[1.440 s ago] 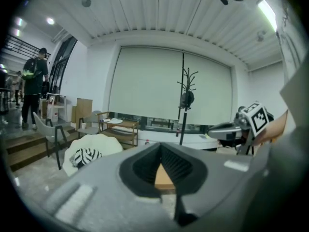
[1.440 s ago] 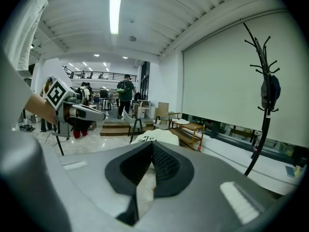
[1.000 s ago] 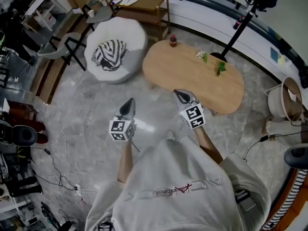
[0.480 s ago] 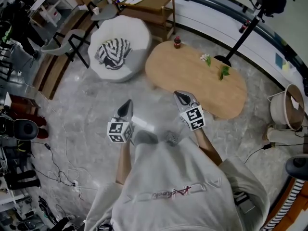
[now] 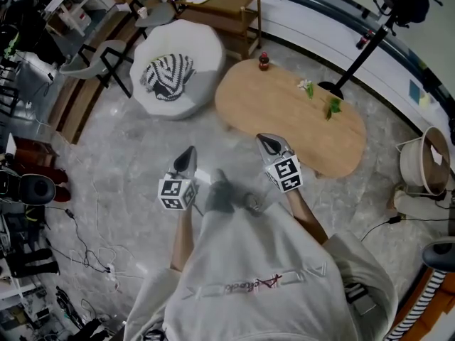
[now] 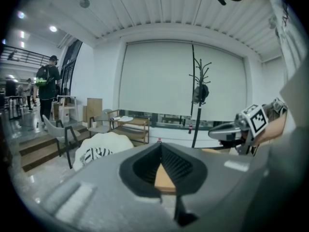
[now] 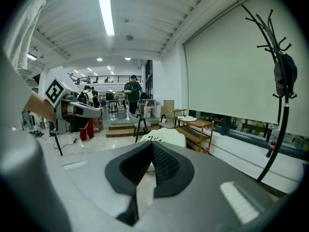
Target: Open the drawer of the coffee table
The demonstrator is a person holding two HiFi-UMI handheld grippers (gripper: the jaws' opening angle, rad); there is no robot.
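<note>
I find the left gripper [image 5: 189, 152] and right gripper [image 5: 266, 141] with fingers shut, empty, near the worktop [image 5: 284, 112]; no drawer shows, and unopened fingers could skid off its front.

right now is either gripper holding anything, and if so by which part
Nothing is held. The left gripper and the right gripper both have their jaws closed together with nothing between them, on the near side of the coffee table.

The coffee table [image 5: 284, 116] stands right of the pouf [image 5: 178, 66], the shelf [image 5: 222, 9] behind both.
</note>
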